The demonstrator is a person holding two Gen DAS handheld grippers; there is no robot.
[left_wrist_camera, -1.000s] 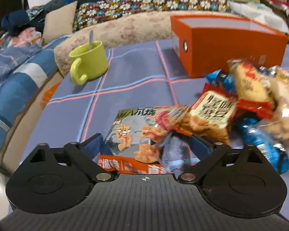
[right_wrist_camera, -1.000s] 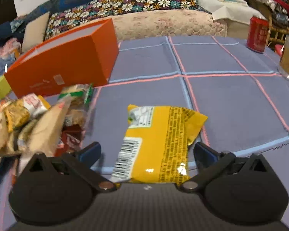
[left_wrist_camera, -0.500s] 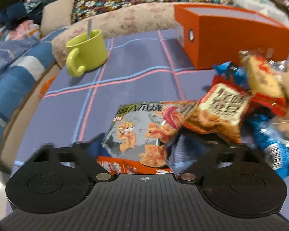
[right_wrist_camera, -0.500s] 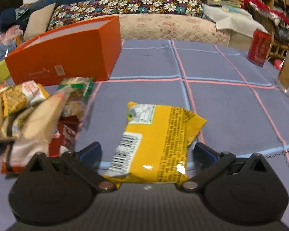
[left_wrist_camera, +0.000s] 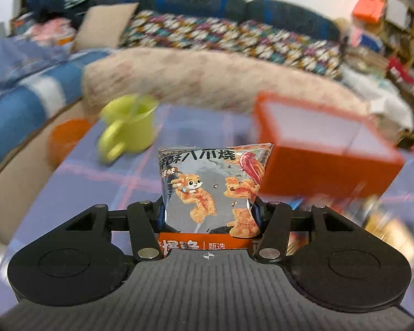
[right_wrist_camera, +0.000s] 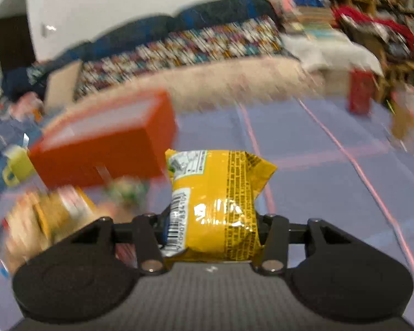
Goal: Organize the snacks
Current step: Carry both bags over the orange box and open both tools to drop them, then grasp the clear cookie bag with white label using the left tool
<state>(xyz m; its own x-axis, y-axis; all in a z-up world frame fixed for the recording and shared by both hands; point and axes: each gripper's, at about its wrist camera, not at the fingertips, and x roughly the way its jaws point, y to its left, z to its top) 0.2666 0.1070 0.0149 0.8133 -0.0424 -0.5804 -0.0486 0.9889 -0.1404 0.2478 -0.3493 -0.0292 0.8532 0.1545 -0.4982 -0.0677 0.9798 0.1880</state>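
Both claws closing: my left gripper (left_wrist_camera: 209, 212) is pinching the silver snack bag (left_wrist_camera: 211, 182) low, my right gripper (right_wrist_camera: 211, 226) squeezing the yellow packet (right_wrist_camera: 218, 201) likewise, both clear of the tablecloth (right_wrist_camera: 317, 182), presumably bound for the open orange box (left_wrist_camera: 320, 138) beyond.

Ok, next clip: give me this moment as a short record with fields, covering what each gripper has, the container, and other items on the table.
left gripper: jaws closing on the silver snack packet, held clear of the table
right gripper: jaws closing on the yellow snack packet
container: orange box, open top, on the blue checked tablecloth
remaining snacks: blurred pile in front of the box
other items: green mug, red can
image quality: background motion-blurred
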